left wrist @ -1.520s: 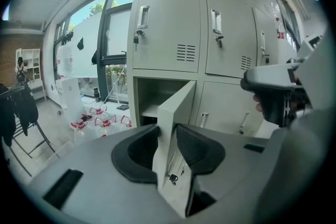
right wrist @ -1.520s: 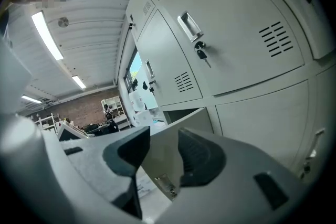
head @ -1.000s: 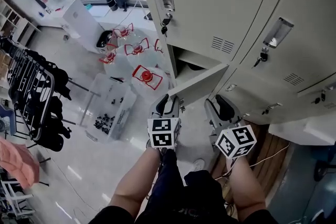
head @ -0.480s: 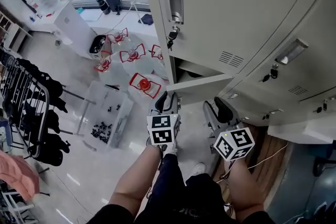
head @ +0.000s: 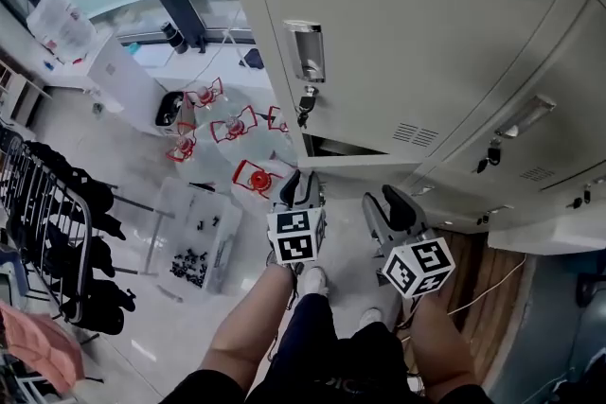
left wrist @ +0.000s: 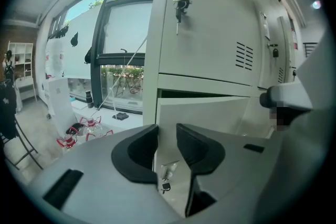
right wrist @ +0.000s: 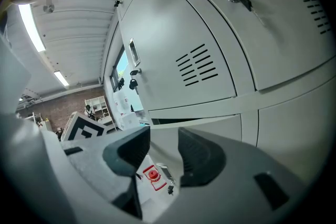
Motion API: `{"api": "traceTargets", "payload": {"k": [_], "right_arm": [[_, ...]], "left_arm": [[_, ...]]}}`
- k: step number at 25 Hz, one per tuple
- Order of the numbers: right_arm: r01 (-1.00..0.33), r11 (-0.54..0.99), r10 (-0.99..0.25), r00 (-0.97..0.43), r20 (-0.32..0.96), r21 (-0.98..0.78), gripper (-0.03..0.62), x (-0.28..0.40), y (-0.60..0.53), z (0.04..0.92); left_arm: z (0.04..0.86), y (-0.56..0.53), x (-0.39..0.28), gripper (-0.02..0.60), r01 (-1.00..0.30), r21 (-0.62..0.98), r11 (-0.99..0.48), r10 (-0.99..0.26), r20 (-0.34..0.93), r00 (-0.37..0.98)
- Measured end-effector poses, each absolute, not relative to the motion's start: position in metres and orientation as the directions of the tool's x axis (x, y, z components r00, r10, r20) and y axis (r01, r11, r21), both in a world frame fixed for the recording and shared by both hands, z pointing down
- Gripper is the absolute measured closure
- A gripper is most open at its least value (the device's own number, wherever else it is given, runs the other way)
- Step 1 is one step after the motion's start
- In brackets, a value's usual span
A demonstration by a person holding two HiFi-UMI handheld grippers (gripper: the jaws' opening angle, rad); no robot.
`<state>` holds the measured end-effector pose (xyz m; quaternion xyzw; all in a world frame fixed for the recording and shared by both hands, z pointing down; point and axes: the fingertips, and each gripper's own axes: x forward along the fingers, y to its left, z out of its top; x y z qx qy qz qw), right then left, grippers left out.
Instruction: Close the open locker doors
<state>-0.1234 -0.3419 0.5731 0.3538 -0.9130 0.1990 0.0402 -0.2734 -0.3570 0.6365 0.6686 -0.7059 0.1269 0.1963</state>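
Observation:
The beige lockers (head: 417, 24) fill the upper right of the head view. The lower locker door (head: 365, 167) stands slightly ajar, with a thin dark gap (head: 327, 147) above it. My left gripper (head: 300, 182) is right in front of that door. In the left gripper view the door (left wrist: 210, 118) sits just beyond the left gripper (left wrist: 167, 139), whose jaws are a little apart with nothing pressed between them; the door's key (left wrist: 165, 185) shows in the gap. My right gripper (head: 386, 202) hovers beside it, open and empty, as the right gripper (right wrist: 164, 147) also shows in its own view.
The upper door's handle (head: 308, 52) and key (head: 303, 99) hang above the gap. Water bottles with red handles (head: 237, 123) stand left of the lockers, next to a clear bin (head: 194, 246) and a clothes rack (head: 57, 222). A white cable (head: 492, 284) lies at right.
The lower locker door has swung from wide open to nearly shut. Both grippers have moved forward towards the lockers, and the view has shifted closer to them.

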Motion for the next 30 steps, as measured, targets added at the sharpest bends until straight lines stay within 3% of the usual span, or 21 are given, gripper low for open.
{"api": "traceTargets", "payload": {"k": [30], "right_arm": [[-0.712,0.642,-0.686,-0.699,0.202,-0.283,0.441,-0.124,-0.364,0.565]], "left_arm": [[0.636,-0.42,-0.279,0.466,-0.998,0.068,0.007,-0.893,0.449,0.025]]}}
